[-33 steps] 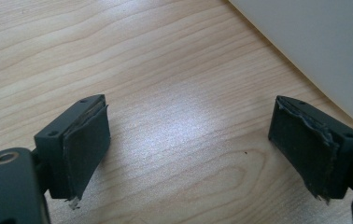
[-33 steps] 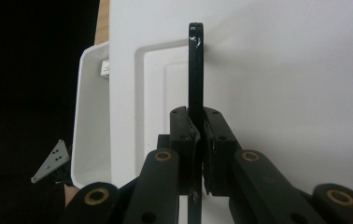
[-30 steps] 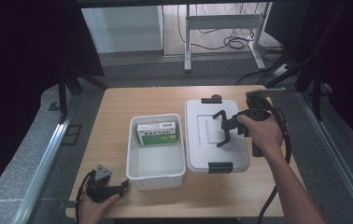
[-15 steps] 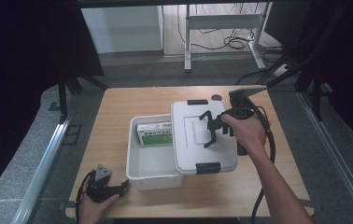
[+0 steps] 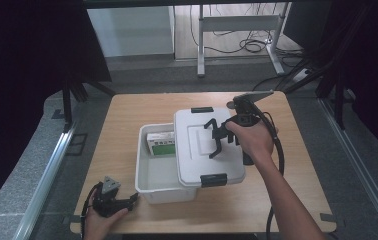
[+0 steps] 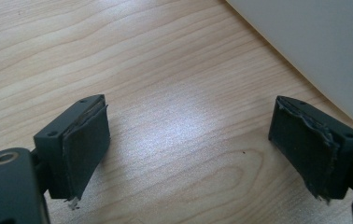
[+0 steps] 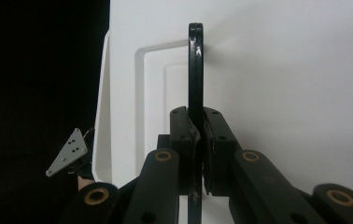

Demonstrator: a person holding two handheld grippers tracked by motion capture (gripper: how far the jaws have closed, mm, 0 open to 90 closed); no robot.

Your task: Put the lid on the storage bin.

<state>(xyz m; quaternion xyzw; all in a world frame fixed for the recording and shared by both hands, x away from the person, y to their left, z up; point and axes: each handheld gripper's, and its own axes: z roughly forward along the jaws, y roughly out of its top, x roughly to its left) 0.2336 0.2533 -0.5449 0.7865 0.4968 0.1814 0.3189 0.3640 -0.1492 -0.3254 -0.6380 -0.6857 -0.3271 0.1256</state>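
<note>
The white lid [image 5: 204, 147] now hangs partly over the open white bin [image 5: 159, 172], where a second ago it lay flat on the worktop [image 5: 127, 115] just to the bin's right. It has travelled leftward across the last two glimpses and now covers the bin's right portion, its left edge crossing above the green-and-white box [image 5: 162, 145] that sits at the far end inside. The lid's black latches show at its far and near edges, not yet lined up with the bin's rim.

The right gripper [image 5: 217, 137] carries it: in the right gripper view its jaws are pressed together on the thin black handle [image 7: 194, 70] that stands up from the middle of the lid, pinching it edge-on. The white of the lid spreads behind the handle, and the grey plate of the other gripper [image 7: 67, 153] shows off to the left.

The left gripper [image 5: 127, 202] rests by the near left corner of the worktop, close to the bin's near wall; the left gripper view shows its jaws spread wide over bare wood with nothing between them.

The shift suggests the closing of the bin is about half done: the lid likely needs to go further left and settle squarely before the latches can catch
</note>
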